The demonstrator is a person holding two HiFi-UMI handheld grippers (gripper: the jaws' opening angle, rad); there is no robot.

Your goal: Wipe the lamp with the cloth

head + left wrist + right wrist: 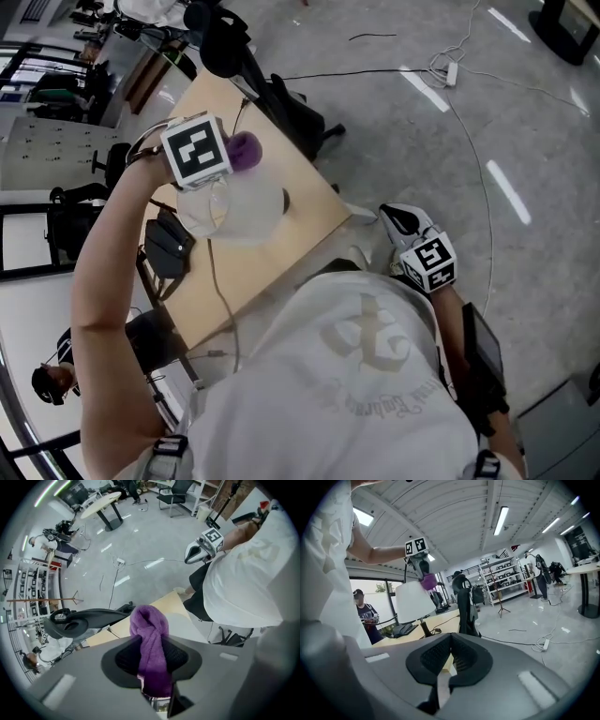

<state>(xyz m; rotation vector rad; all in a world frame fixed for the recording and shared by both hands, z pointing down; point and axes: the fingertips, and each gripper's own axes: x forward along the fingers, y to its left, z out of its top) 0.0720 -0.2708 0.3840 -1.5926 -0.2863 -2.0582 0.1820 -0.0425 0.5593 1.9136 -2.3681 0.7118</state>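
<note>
No legible text or labels.

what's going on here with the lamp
A person is wiping a lamp. The left gripper is clamped on a purple cloth and points down at the top of the white lampshade on the wooden table. The right gripper hangs beside the table, shut and empty.

The purple terry cloth (pixel 149 620), bunched into a twisted wad, sits pinched in the left gripper (pixel 152 657) at the upper rim of the lamp's shade. The lamp (pixel 236 208) stands upright on the tan table (pixel 309 211), a white shade on a dark stem.
</note>
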